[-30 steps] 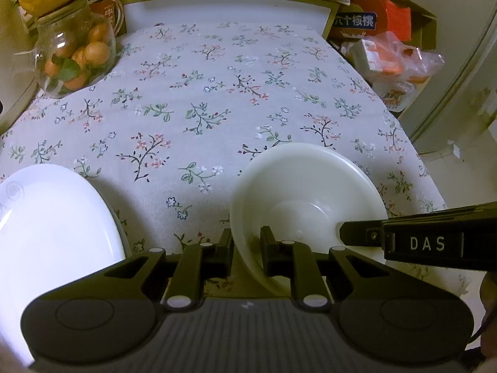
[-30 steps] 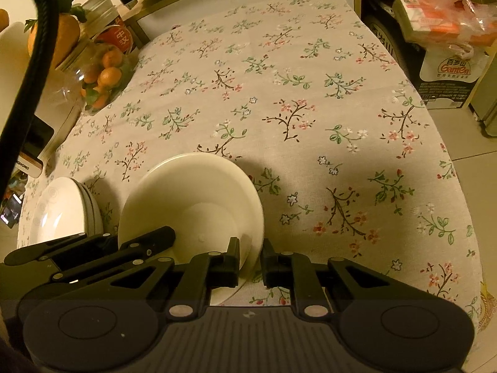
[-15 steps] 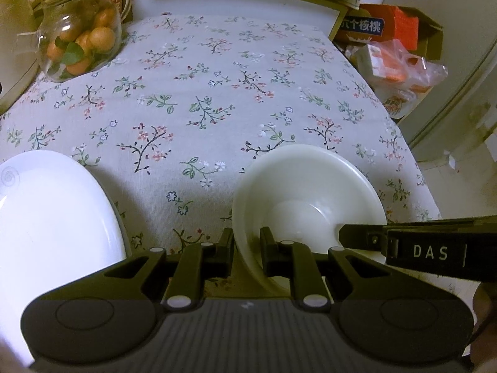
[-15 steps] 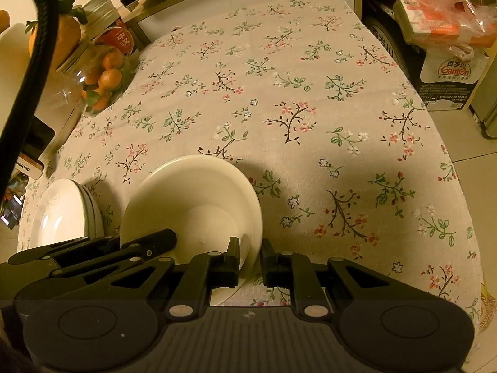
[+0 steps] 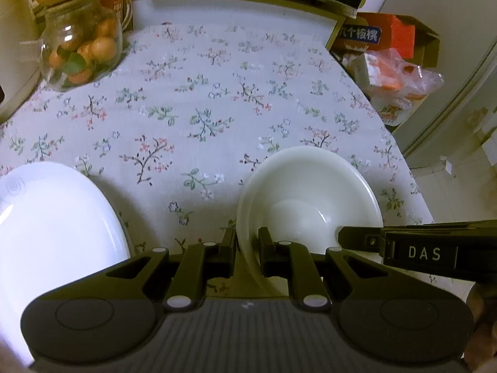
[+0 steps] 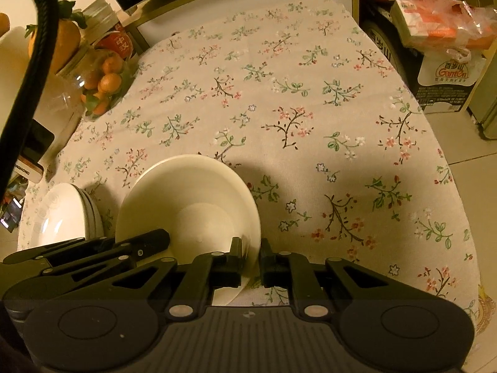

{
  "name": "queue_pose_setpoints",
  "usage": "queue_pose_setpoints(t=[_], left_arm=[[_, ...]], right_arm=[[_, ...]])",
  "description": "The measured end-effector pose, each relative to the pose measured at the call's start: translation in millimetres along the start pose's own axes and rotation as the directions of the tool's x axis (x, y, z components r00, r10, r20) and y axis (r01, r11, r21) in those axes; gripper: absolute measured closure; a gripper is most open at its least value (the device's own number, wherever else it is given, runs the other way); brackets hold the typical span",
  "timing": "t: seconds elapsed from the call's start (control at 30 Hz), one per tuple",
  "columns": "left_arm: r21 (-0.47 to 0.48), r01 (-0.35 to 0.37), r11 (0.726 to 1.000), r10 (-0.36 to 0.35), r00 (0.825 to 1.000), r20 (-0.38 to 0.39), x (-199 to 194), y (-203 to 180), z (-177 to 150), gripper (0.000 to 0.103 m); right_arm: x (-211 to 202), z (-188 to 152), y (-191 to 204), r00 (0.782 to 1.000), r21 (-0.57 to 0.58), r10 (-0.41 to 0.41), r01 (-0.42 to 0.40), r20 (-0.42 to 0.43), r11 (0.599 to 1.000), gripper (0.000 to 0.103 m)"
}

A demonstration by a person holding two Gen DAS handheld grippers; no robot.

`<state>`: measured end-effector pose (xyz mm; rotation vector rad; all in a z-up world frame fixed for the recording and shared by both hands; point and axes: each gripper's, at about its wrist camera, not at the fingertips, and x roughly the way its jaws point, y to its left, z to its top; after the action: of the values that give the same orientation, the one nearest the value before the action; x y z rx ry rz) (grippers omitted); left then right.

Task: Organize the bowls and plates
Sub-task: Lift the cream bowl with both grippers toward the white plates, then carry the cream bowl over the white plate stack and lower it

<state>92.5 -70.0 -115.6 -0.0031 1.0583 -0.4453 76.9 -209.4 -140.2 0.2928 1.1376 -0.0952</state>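
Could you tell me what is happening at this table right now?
A person is tidying dishes with two handheld grippers. Both grip the same cream bowl by its rim: the left gripper on its left side, the right gripper on the opposite side. The bowl sits low over the flowered tablecloth; whether it touches is unclear. A stack of white plates waits just beside it, and a jar of small oranges stands farther back.

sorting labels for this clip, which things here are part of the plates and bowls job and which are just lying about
In the job: cream round bowl, held at its rim by left gripper and right gripper; stack of white plates.

Lying about: glass jar of small oranges; orange carton; plastic bag of packets.
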Motion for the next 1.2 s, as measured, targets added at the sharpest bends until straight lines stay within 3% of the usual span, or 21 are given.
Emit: queue_pose_setpoints(t=[0.73,1.2], left_arm=[[0.028,-0.007,1.0,0.006,0.999,0.05,-13.3,-6.1,4.2,0.09],[-0.02,-0.02,1.0,0.022,0.991,0.132,-43.4,15.2,13.2,0.09]], right_arm=[[-14.3,4.6,4.4,0.998,-0.028,-0.016,0.017,0.056,0.999,0.093],[-32.1,18.1,37.1,0.992,-0.093,0.007,0.004,0.125,0.996,0.093]])
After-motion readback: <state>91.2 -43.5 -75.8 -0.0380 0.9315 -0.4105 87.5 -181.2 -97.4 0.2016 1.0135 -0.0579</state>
